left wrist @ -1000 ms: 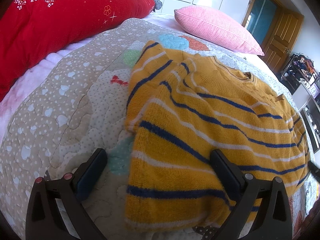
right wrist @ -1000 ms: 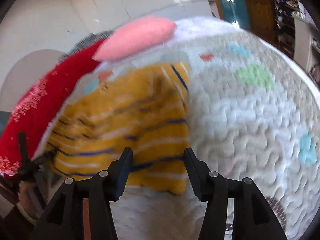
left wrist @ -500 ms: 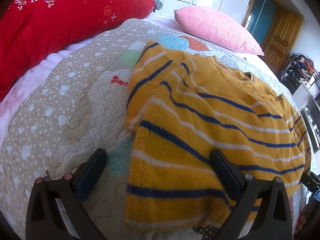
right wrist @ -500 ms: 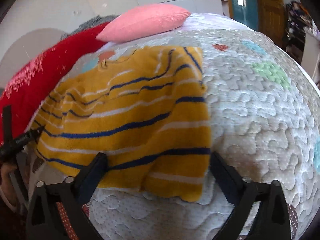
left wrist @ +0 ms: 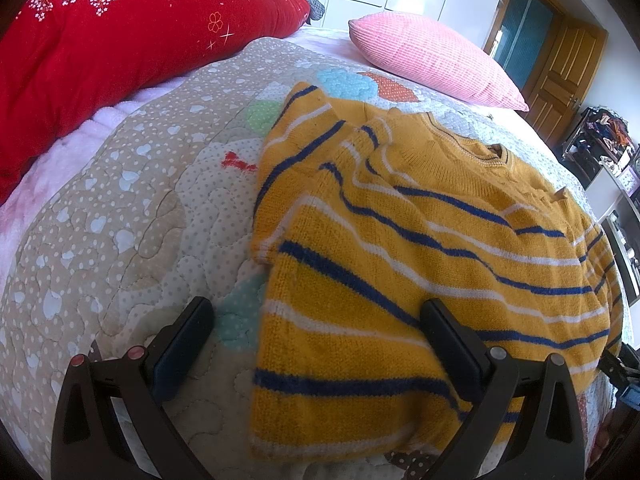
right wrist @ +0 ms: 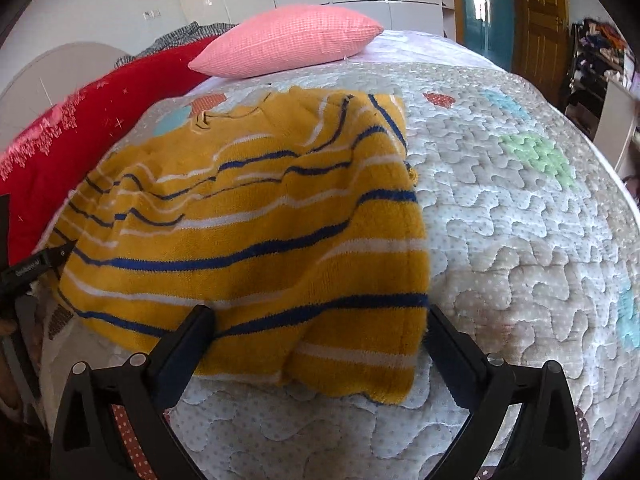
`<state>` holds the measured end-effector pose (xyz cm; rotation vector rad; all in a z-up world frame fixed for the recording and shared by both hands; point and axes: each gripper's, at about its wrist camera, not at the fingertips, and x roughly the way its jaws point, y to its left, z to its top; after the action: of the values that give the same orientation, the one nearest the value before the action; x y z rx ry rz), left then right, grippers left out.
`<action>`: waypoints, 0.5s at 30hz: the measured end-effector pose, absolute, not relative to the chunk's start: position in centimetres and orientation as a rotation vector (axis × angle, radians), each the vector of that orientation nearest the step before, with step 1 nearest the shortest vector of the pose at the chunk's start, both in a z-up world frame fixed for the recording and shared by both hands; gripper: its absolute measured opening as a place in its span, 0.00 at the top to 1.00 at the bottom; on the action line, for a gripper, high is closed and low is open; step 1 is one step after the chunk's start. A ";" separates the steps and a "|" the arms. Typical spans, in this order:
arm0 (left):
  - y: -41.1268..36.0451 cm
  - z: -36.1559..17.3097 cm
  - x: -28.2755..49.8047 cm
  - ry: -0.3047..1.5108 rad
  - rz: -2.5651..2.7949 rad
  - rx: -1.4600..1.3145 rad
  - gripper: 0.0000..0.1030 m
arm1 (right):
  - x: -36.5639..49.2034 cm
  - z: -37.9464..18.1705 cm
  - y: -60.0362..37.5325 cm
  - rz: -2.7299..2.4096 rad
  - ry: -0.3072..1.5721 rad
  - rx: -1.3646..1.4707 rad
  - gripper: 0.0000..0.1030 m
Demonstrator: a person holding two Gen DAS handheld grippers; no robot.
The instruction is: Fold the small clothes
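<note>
Framing the bottom of the left wrist view, the left gripper has its jaws spread wide apart, gripping nothing; one finger sits over the quilt at lower left, the other over the near hem of the yellow sweater at lower centre-right. The sweater, striped in blue and white, lies spread across the middle and right of that frame, one sleeve folded in over its body toward the upper centre. In the right wrist view the right gripper is likewise wide apart and holds nothing, its two fingers bracketing the sweater's near corner at bottom centre; bare quilt fills the right half of that frame. Farther back, a red blanket with flower prints occupies the upper left, and a pink pillow rests at upper centre-right, beyond the sweater's collar.
</note>
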<state>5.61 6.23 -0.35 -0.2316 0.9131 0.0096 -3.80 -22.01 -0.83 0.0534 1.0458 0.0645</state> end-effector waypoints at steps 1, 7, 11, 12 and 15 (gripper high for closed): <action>6.2 -0.3 5.6 0.914 0.010 -0.230 0.00 | -3.8 -0.9 -21.7 0.058 1.050 0.035 0.00; 6.3 -0.3 5.6 0.912 0.011 -0.228 0.00 | -3.8 -1.0 -21.5 0.044 1.045 0.003 0.00; 6.3 -0.3 5.5 0.911 0.010 -0.229 0.00 | -3.9 -0.9 -21.8 0.043 1.037 0.013 0.00; 6.3 -0.3 5.5 0.911 0.010 -0.229 0.00 | -3.9 -0.9 -21.7 0.042 1.036 0.012 0.00; 6.3 -0.3 5.5 0.910 0.009 -0.230 0.00 | -4.0 -0.9 -21.8 0.037 1.031 0.013 0.00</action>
<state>5.51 6.33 -0.25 -0.2300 0.9098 0.0094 -4.00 -21.78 -0.88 0.0127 1.0309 0.0371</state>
